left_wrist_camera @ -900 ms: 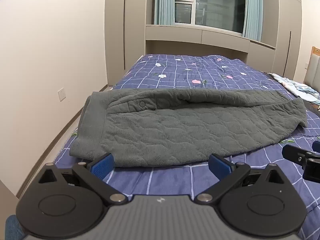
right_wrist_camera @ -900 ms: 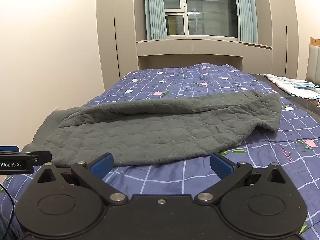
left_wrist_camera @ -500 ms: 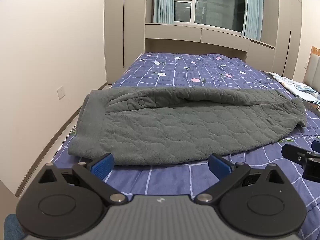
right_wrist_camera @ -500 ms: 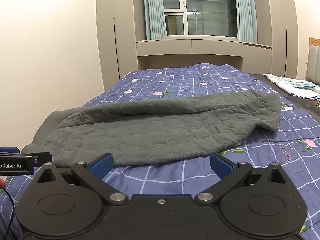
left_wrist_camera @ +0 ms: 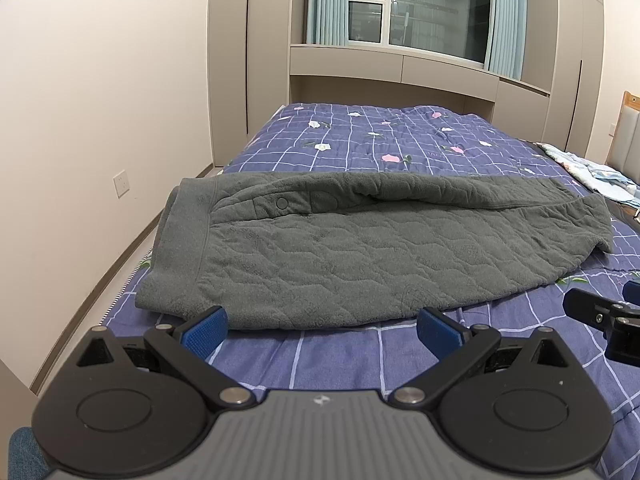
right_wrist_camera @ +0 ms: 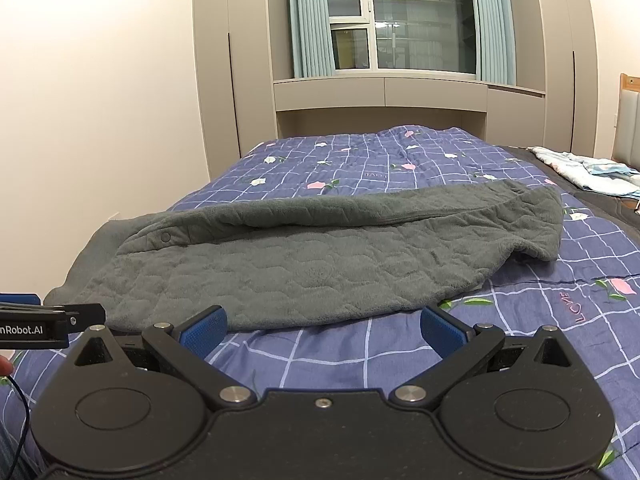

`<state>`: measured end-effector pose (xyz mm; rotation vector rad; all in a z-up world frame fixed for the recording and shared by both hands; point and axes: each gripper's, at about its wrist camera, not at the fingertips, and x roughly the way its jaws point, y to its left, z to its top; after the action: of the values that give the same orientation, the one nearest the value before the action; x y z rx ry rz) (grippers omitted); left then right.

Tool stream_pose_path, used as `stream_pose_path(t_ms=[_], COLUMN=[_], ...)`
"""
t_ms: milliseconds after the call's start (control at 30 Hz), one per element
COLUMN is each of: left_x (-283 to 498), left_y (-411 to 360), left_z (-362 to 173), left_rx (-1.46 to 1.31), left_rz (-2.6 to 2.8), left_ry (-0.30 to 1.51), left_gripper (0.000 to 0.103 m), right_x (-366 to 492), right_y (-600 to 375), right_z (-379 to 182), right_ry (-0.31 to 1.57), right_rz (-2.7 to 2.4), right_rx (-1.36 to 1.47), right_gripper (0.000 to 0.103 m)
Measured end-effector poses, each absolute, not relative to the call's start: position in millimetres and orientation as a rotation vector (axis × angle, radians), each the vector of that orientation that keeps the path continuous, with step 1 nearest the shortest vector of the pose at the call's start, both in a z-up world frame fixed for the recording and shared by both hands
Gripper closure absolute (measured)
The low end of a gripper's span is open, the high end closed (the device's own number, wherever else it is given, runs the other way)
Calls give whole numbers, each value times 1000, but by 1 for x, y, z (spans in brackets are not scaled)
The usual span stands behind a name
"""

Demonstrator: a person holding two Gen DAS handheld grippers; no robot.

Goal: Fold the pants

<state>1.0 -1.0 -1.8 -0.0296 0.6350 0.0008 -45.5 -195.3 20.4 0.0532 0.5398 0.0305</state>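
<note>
The grey quilted pants [left_wrist_camera: 360, 256] lie across the near part of the bed [left_wrist_camera: 400, 148], on the blue checked cover with small flowers. They are folded lengthwise into one long band. The waistband end, with a round button [left_wrist_camera: 282, 203], is toward the wall side of the bed, and the leg end reaches toward the headboard side.

The left gripper [left_wrist_camera: 322, 326] hovers just before the near edge of the pants, at the waistband part. Its blue fingers [left_wrist_camera: 204, 330] are spread wide and nothing is between them. One tip is very near the cloth edge; I cannot tell if it touches.

The right gripper [right_wrist_camera: 324, 326] is also before the near edge of the pants, more to the leg side. Its fingers [right_wrist_camera: 442, 330] are spread wide too, with only the cover between them.

Beyond the leg end of the pants, some light cloth [right_wrist_camera: 584, 170] lies on the bed.
</note>
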Motion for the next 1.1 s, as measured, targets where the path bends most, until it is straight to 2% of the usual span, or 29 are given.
stream_pose_path(t_ms=[1100], left_x=[-1], left_y=[-3], left_z=[-3], left_rx=[-30], left_rz=[0], left_ry=[640], left_gripper=[0], right_x=[-44], right_y=[-194], right_z=[20], right_ry=[547], right_rz=[35], right_rx=[50], right_gripper=[0])
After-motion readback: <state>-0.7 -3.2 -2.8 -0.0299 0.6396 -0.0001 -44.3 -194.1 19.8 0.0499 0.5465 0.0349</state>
